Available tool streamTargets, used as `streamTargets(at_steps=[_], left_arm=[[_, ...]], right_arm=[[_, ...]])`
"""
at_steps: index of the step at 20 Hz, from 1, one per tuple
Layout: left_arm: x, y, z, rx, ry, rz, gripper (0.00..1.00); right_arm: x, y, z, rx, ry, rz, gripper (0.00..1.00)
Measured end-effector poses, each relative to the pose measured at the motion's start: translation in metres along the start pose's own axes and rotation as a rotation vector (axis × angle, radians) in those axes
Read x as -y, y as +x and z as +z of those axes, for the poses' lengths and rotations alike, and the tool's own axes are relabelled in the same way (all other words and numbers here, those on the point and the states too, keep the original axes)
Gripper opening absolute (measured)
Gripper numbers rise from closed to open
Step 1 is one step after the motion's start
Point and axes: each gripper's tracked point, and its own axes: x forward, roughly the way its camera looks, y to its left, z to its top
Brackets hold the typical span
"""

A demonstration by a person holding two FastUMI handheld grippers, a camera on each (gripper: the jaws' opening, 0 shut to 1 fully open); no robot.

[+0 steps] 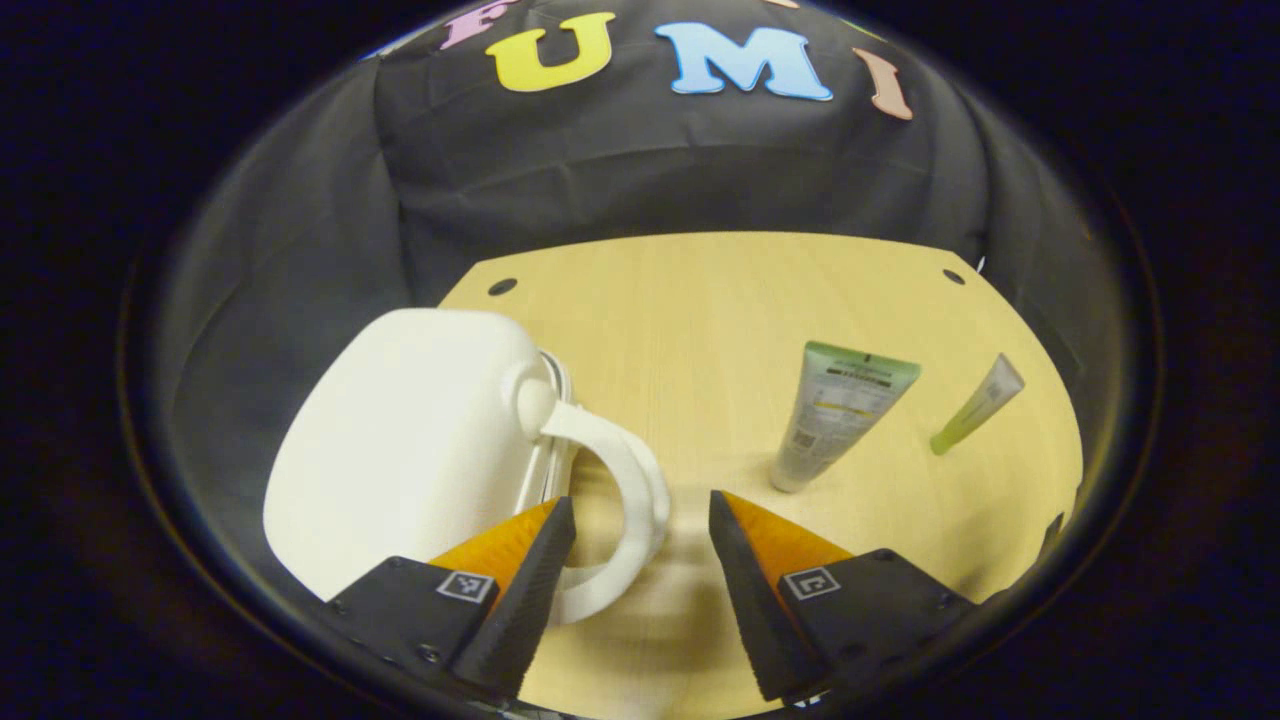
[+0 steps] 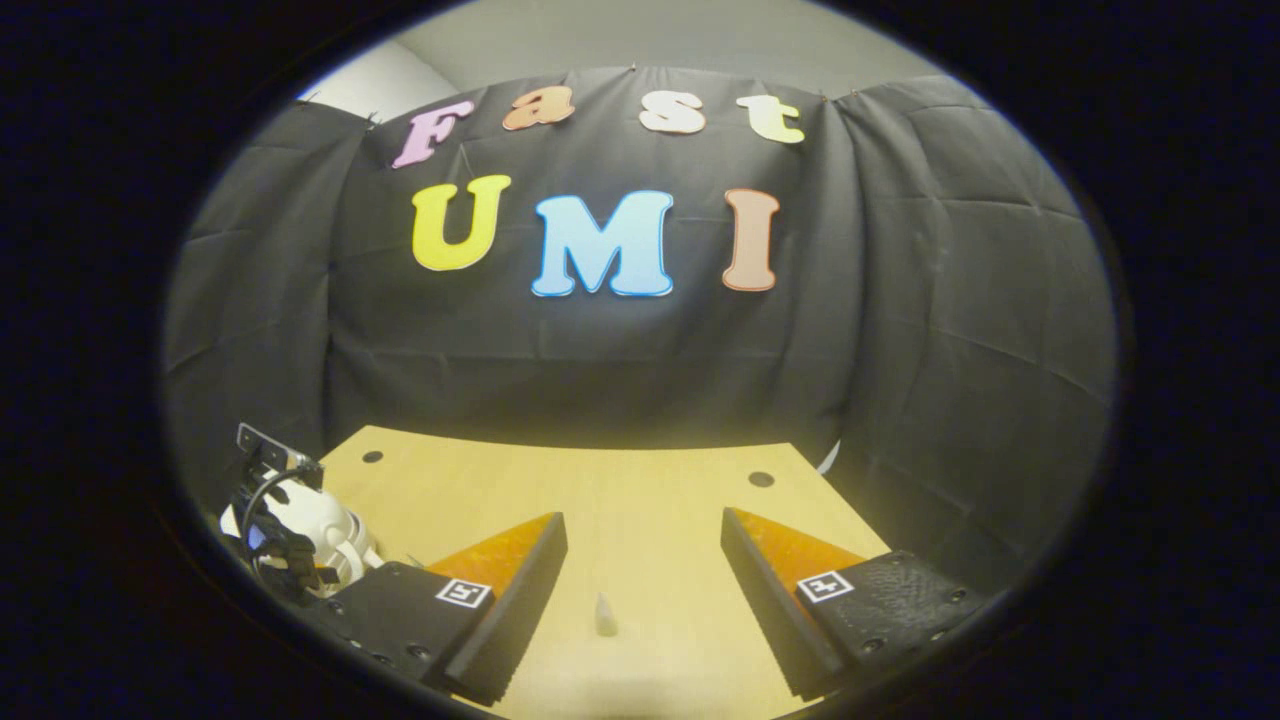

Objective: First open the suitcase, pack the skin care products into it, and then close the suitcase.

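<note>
A small white hard-shell suitcase (image 1: 400, 440) lies closed on the left of the wooden table (image 1: 700, 300). Its curved white handle (image 1: 630, 480) loops out toward me, just ahead of my open left gripper (image 1: 640, 502), whose left finger is close beside the handle. A white tube with a green end (image 1: 835, 415) lies to the right, and a slim green tube (image 1: 978, 405) lies farther right. My right gripper (image 2: 644, 518) is open above the table with nothing between its fingers. A small pale pointed thing (image 2: 605, 614) lies on the wood below it.
The table's far edge has round holes (image 1: 502, 286) near its corners, and black cloth walls stand close behind it. The left gripper's white body with black cables (image 2: 295, 535) shows at the lower left of the right gripper view.
</note>
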Motion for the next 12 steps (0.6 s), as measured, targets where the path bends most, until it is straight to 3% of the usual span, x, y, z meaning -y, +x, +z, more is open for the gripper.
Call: streamTargets(at_steps=[1,2,4,6,12], left_arm=[[-0.004,0.009,-0.009,-0.029,-0.001,0.015,0.82],[-0.004,0.017,-0.018,-0.065,-0.009,0.008,0.60],[-0.005,0.018,-0.018,-0.101,-0.018,0.009,0.32],[0.000,0.013,-0.013,-0.074,-0.019,0.009,0.21],[0.049,-0.051,0.010,-0.013,0.006,-0.142,0.19]], right_arm=[[0.004,-0.001,-0.001,-0.008,0.003,-0.009,0.94],[0.007,-0.003,-0.005,-0.016,0.010,-0.018,0.94],[0.010,-0.005,-0.008,-0.029,0.018,-0.034,0.94],[0.019,-0.007,-0.009,-0.029,0.022,-0.048,0.95],[0.016,-0.002,-0.013,-0.037,0.024,-0.039,0.94]])
